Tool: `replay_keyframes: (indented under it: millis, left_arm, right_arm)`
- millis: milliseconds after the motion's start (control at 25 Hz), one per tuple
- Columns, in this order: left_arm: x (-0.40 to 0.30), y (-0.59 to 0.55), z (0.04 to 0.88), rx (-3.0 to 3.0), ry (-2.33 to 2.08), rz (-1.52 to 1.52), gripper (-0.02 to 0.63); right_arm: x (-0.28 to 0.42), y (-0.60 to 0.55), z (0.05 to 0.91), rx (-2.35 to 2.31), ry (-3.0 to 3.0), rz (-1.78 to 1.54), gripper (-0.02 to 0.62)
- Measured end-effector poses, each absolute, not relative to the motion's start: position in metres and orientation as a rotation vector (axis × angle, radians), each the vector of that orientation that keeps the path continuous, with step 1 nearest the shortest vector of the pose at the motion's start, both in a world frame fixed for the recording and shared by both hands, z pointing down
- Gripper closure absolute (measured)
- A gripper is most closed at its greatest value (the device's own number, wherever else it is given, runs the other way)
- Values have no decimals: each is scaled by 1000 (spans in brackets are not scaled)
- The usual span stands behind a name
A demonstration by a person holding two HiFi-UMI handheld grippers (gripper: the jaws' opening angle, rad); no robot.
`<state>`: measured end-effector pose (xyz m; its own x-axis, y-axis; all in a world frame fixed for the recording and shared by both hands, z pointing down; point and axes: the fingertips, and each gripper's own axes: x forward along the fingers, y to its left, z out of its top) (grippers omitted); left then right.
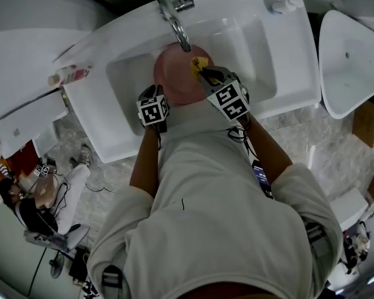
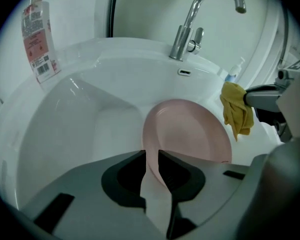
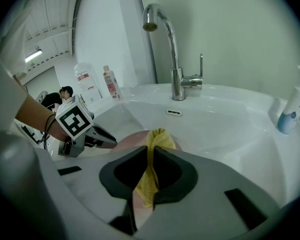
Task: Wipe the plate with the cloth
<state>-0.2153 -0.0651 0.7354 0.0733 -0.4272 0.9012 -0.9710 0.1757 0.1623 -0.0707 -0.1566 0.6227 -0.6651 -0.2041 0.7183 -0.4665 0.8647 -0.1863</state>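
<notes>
Glossy sink (image 2: 90, 114), smooth plate (image 2: 185, 129) (nubby cloth (image 2: 236, 111))

Beyond the right gripper's (image 3: 150, 153) fingers the plate (image 3: 132, 138) shows only a pink sliver; fingers and pinched cloth (image 3: 159, 137) hide the rest. The left gripper's (image 2: 151, 156) fingers cover its near rim. Bottle (image 2: 38, 39) print, far left of them, is too small to read.

White washbasin (image 1: 287, 48), chrome faucet (image 1: 173, 18); grey marbled floor (image 1: 336, 148); another white basin (image 1: 349, 61) at right.

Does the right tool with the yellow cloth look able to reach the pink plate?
Probably yes. The left tool holds the plate up by its rim, and the cloth in the right tool hangs right beside its open face, with nothing between.
</notes>
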Motion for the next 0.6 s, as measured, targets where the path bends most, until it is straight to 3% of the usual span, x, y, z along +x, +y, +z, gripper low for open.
replay_keyframes:
  millis: [600]
  left_arm:
    - [-215,-60,766,1310,-1442,696,517]
  right_arm:
    - [-69,-151,625,470,-2302,475,555]
